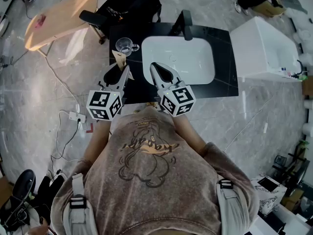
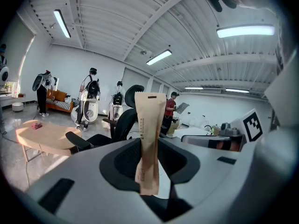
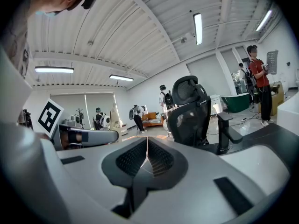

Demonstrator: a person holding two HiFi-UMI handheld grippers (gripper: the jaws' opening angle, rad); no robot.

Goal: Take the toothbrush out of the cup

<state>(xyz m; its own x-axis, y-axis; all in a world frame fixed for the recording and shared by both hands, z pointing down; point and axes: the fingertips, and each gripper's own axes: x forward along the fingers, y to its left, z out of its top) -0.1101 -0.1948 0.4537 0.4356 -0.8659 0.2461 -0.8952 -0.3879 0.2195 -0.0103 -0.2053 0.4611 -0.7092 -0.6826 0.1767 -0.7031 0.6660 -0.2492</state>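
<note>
A clear glass cup [image 1: 126,45] stands on the back left corner of the black countertop [image 1: 222,82]; nothing shows inside it. My left gripper [image 1: 125,70] is shut on a tan paper-wrapped toothbrush [image 1: 119,58], held upright just in front of the cup and clear of it. In the left gripper view the wrapped toothbrush [image 2: 149,125] stands upright between the pads of the left gripper [image 2: 148,164]. My right gripper [image 1: 153,66] hovers at the sink's near left edge. In its own view the right gripper [image 3: 147,153] is shut with nothing between its pads.
A white sink basin [image 1: 195,58] is set in the countertop, with a black faucet [image 1: 186,23] behind it. A black office chair [image 1: 127,6] and a wooden table [image 1: 58,18] stand at the back left. A white unit [image 1: 264,48] stands to the right.
</note>
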